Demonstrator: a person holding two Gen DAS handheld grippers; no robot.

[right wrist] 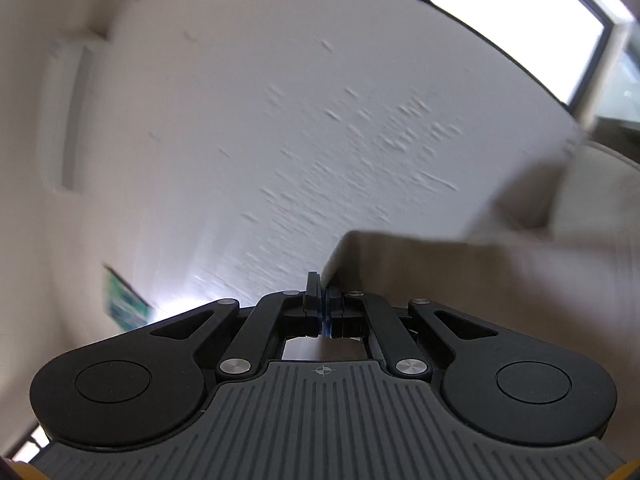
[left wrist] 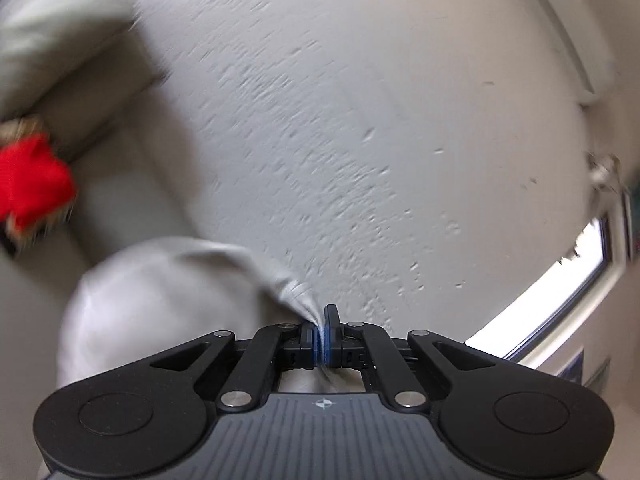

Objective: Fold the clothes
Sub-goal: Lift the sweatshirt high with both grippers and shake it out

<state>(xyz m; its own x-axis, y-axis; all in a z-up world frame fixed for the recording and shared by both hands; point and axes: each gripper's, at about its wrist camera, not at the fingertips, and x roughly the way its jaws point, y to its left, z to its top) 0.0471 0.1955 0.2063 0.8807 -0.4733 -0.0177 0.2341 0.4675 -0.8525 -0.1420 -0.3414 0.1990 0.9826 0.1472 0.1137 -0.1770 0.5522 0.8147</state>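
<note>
Left gripper is clamped on a bunched corner of the grey garment, which trails off toward 9 o'clock. Right gripper is pinched on the garment's edge, cloth running toward 3 o'clock. Garment is held aloft, stretched between both grippers, wall behind. Views blurred; lowering flat likely next.

I'm seeing a textured white ceiling filling the view ahead of both grippers. A red object is blurring far left; a bright window is glaring lower right.
</note>
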